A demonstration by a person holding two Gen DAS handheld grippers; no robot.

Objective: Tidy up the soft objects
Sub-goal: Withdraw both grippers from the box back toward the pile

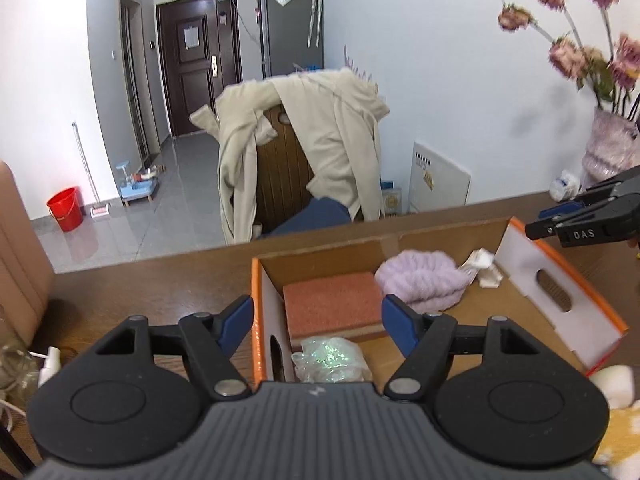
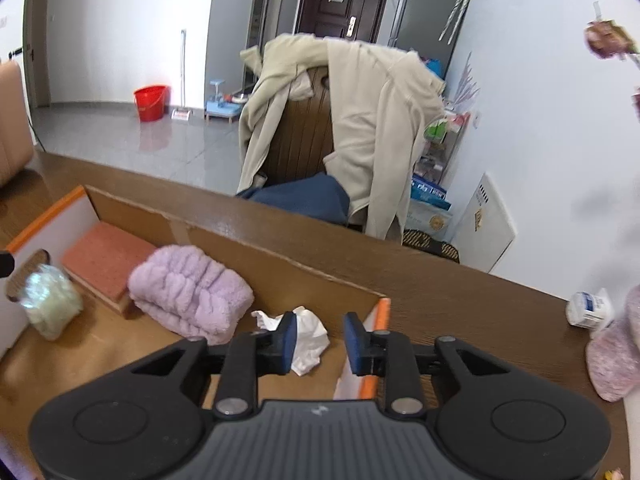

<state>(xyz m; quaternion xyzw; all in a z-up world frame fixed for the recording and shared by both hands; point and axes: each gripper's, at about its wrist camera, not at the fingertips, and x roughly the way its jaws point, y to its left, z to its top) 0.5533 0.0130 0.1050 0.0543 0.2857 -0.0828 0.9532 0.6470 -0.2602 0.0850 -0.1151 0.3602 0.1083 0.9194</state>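
Cardboard box (image 1: 560, 292): sponge (image 1: 332, 304), lilac towel (image 2: 192, 292), crumpled tissue (image 2: 308, 340) inside. Right gripper (image 2: 320, 340) part-open, empty, directly over tissue; left gripper (image 1: 316, 322) wide, empty, above sponge.

Bright, even daylight fills both fisheye views, with glare on the grey floor (image 1: 132, 236) beside the red bucket (image 2: 150, 102), the dried flowers (image 1: 580, 52) and the counter (image 2: 460, 292) edge motion-blurred, walls bowing outward, and black vignetting in the corners.
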